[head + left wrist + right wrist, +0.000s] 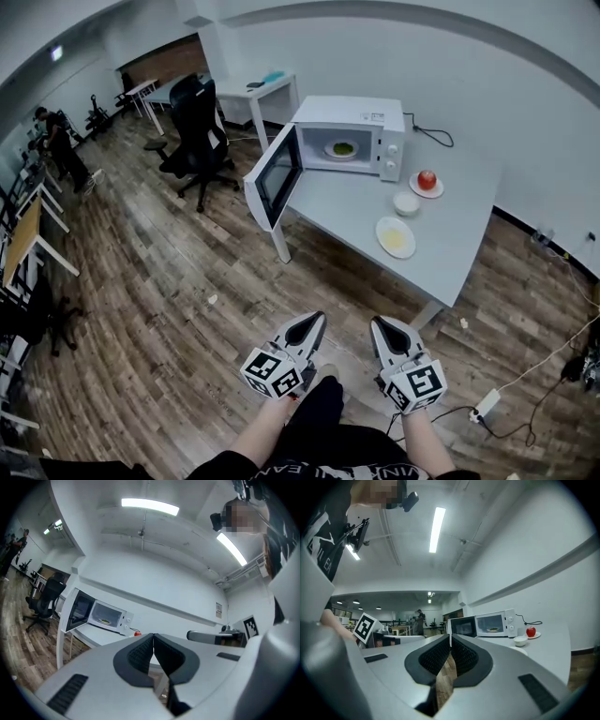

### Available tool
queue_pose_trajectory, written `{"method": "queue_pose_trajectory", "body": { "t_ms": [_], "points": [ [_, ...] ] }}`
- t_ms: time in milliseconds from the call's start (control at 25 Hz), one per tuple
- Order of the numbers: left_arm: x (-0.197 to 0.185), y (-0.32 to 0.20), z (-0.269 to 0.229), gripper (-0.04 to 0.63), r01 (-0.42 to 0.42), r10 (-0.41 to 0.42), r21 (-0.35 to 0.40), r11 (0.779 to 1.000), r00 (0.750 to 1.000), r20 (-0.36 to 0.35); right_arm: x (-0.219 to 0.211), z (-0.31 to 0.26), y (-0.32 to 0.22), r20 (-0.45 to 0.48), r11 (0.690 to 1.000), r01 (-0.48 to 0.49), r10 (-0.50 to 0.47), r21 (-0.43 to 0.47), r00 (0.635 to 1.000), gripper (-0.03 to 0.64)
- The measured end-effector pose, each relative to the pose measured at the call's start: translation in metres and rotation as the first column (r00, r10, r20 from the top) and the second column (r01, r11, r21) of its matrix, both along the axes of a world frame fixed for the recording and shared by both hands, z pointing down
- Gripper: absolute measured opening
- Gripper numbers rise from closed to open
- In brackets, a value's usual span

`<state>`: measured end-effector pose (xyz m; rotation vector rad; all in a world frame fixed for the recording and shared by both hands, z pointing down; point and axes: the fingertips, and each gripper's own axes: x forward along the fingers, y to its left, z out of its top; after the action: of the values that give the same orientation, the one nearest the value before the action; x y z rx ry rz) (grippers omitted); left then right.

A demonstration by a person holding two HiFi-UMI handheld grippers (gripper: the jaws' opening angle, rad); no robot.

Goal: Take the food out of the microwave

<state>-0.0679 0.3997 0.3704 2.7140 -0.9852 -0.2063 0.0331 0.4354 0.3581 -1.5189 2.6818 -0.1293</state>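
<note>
The white microwave (pixel 349 134) stands at the far end of a grey table (pixel 450 253), its door (pixel 274 178) swung open to the left. Inside it lies a plate of green food (pixel 342 148), also visible in the left gripper view (pixel 106 620) and the right gripper view (pixel 492 630). My left gripper (pixel 309 321) and right gripper (pixel 384 324) are held side by side over the wooden floor, well short of the table. Both are shut with nothing between the fingers. Their tips meet in the left gripper view (pixel 153 636) and the right gripper view (pixel 450 637).
On the table right of the microwave are a red apple on a saucer (pixel 427 180), a small white bowl (pixel 406 202) and a plate of yellow food (pixel 395 236). A black office chair (pixel 197 131) stands left of the door. A power strip and cables (pixel 487 405) lie on the floor at right.
</note>
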Motion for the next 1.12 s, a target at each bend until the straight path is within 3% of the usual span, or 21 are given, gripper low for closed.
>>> {"method": "queue_pose_trajectory", "body": {
  "t_ms": [200,560,1120],
  "points": [
    [0.004,-0.044,-0.006,0.008,0.018,-0.018,0.022,1.0,1.0,0.0,0.013,-0.002,-0.041,0.005,1.0,-0.02,0.02,-0.003,1.0,0.035],
    [0.0,-0.118,0.015,0.008,0.057,-0.056,-0.029,0.998,0.998,0.019,0.02,0.016,-0.115,0.014,0.998,-0.031,0.032,-0.052,0.999,0.037],
    [0.012,-0.243,0.019,0.008,0.002,-0.001,-0.053,0.999,1.0,0.019,0.023,0.025,-0.235,0.043,0.994,-0.072,0.076,-0.085,0.996,0.037]
  ]
}}
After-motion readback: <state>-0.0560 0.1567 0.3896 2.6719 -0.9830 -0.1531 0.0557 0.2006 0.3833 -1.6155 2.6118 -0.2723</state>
